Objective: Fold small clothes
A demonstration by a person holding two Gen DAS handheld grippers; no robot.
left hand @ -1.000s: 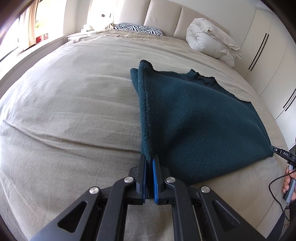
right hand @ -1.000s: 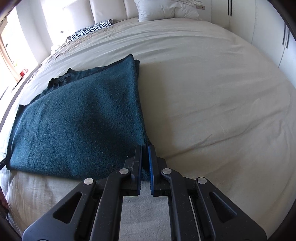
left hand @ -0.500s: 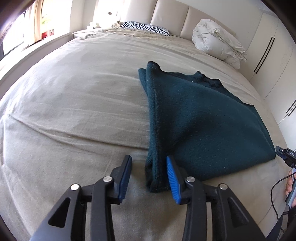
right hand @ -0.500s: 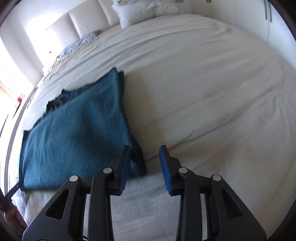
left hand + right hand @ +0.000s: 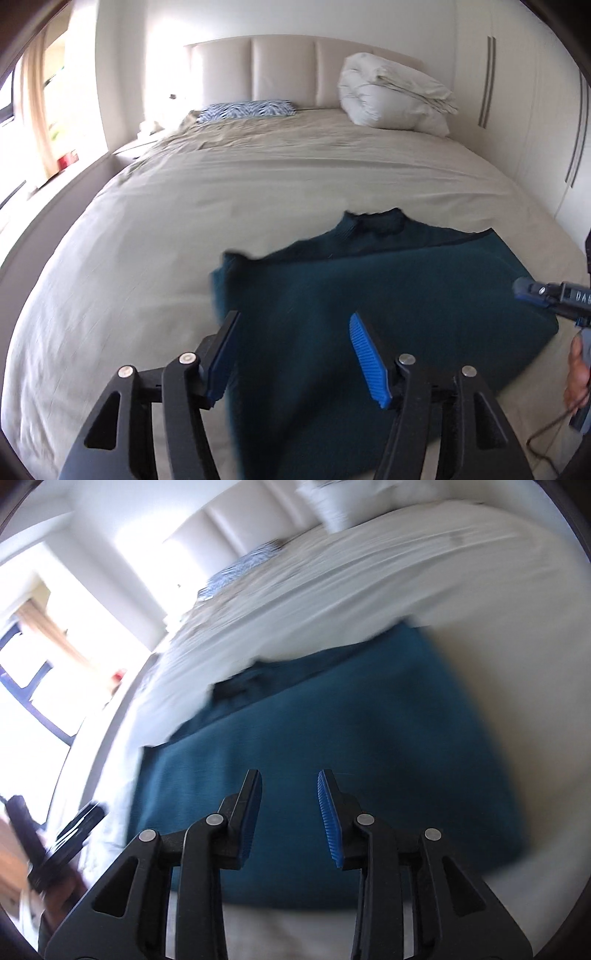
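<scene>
A dark teal knit garment [image 5: 388, 295] lies folded flat on the beige bed [image 5: 184, 206], its collar toward the headboard. My left gripper [image 5: 291, 325] hovers above the garment's near left part. Its jaws are opening and no cloth is between the blue pads [image 5: 367, 356]. In the blurred right wrist view the same garment [image 5: 369, 738] fills the middle. My right gripper [image 5: 290, 794] stands open above its near edge, holding nothing. The right gripper's tip [image 5: 546, 295] shows at the right edge of the left wrist view, with a hand [image 5: 578, 369] below it.
A rolled white duvet [image 5: 391, 98] and a zebra-print pillow [image 5: 245, 109] lie against the padded headboard [image 5: 284, 70]. White wardrobe doors [image 5: 535, 110] stand to the right of the bed. A window with a curtain [image 5: 35, 110] is on the left.
Both grippers let go of the garment's near corners, opened and pulled back and up. The garment now lies flat on the bed, and both views swung toward its middle.
</scene>
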